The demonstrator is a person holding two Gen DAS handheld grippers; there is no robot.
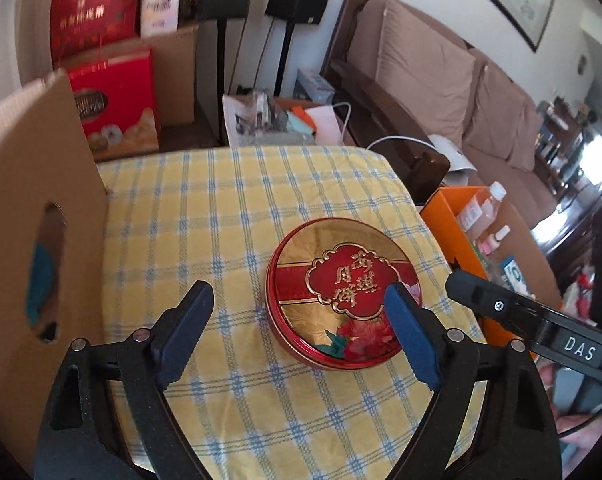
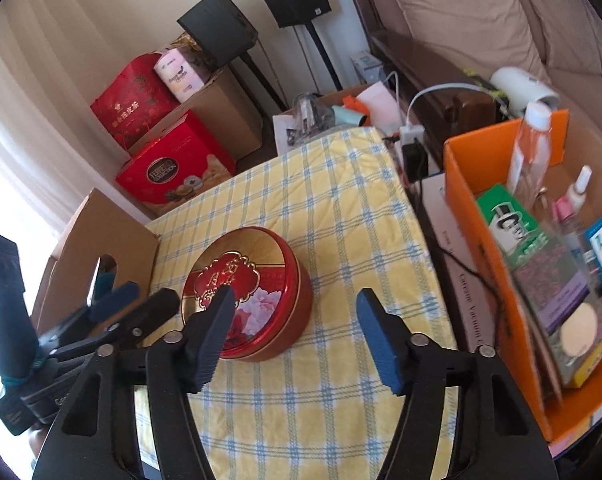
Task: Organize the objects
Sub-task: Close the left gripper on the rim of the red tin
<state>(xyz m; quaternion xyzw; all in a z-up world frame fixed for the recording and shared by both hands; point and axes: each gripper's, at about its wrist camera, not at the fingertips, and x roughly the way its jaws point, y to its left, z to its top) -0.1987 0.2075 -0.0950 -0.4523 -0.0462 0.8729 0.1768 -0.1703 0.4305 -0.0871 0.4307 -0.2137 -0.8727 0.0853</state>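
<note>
Soft daylight fills both views, strongest from a blown-out window at the left edge of the right wrist view. The gold lid of the round tin (image 1: 343, 294) shows mild glare. Fisheye bending curves the edges, with dark vignetted corners. The cardboard flap (image 1: 41, 208) and the background look blurred.

Table (image 1: 261, 184) under a yellow checked cloth (image 2: 341, 208). One round red-and-gold tin (image 1: 343, 296) lies flat on it, lid up, toward 4 o'clock of centre in the left wrist view.
</note>
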